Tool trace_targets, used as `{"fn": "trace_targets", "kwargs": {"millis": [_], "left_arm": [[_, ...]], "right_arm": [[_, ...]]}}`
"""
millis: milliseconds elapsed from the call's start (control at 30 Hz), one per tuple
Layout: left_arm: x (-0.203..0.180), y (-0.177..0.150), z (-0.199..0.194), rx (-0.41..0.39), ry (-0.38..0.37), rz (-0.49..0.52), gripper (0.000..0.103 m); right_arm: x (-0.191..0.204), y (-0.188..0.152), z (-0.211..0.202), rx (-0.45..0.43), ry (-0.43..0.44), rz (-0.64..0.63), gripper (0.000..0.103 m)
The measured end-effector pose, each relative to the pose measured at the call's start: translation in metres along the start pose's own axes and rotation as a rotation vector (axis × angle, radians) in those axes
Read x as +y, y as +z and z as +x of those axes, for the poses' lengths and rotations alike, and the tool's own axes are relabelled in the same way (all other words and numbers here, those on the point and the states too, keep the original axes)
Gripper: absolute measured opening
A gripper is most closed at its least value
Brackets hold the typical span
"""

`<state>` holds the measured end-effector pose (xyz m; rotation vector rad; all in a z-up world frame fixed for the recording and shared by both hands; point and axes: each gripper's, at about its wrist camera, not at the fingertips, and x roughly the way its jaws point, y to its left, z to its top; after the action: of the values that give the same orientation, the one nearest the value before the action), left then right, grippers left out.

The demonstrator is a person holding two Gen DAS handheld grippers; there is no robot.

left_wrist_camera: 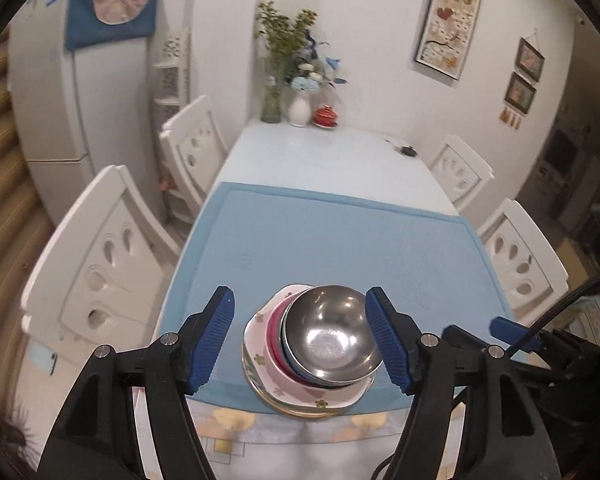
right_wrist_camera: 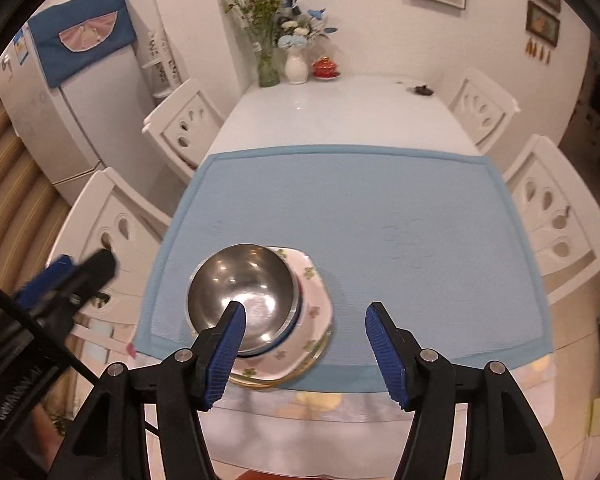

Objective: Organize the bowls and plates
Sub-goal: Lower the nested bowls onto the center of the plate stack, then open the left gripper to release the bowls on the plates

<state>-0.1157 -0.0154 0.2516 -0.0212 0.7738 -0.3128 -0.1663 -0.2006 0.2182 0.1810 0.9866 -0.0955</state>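
A steel bowl (left_wrist_camera: 332, 336) sits on top of a nested stack: a blue bowl (left_wrist_camera: 290, 354), a pink bowl (left_wrist_camera: 272, 332) and a white floral square plate (left_wrist_camera: 260, 356) with a gold-rimmed plate under it. The stack rests near the front edge of the blue mat (left_wrist_camera: 340, 236). My left gripper (left_wrist_camera: 302, 340) is open, with its jaws on either side of the stack, above it. In the right wrist view the steel bowl (right_wrist_camera: 240, 288) and floral plate (right_wrist_camera: 314, 300) lie at lower left. My right gripper (right_wrist_camera: 304, 344) is open and empty, right of the stack.
White chairs (left_wrist_camera: 100, 256) (right_wrist_camera: 560, 216) flank the table (right_wrist_camera: 340, 108). Vases with flowers (right_wrist_camera: 284, 48), a red lidded pot (right_wrist_camera: 325, 68) and a small dark object (right_wrist_camera: 422, 90) stand at the far end. A fridge (right_wrist_camera: 72, 92) stands at the left.
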Motion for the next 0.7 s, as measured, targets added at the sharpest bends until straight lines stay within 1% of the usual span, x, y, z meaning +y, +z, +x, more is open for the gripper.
{"fn": "trace_targets", "kwargs": {"millis": [67, 133, 233, 400, 633, 700], "left_arm": [[-0.007, -0.003, -0.003, -0.003, 0.004, 0.004, 0.066], [-0.018, -0.008, -0.006, 0.003, 0.025, 0.035, 0.066], [-0.03, -0.01, -0.009, -0.009, 0.046, 0.079, 0.066], [-0.035, -0.01, -0.011, -0.007, 0.008, 0.08, 0.066], [-0.033, -0.012, 0.0, 0.031, -0.007, 0.065, 0.066], [-0.032, -0.013, 0.003, 0.046, -0.029, 0.051, 0.066]], "right_arm": [[-0.004, -0.004, -0.002, 0.003, -0.049, -0.015, 0.06], [-0.009, -0.005, -0.004, 0.0, -0.046, -0.006, 0.06], [-0.014, -0.005, -0.009, -0.008, -0.037, 0.005, 0.06], [-0.017, -0.007, -0.011, -0.008, -0.043, 0.006, 0.06], [-0.019, -0.007, 0.0, 0.024, -0.031, 0.02, 0.06], [-0.017, -0.007, 0.004, 0.034, -0.033, 0.015, 0.06]]}}
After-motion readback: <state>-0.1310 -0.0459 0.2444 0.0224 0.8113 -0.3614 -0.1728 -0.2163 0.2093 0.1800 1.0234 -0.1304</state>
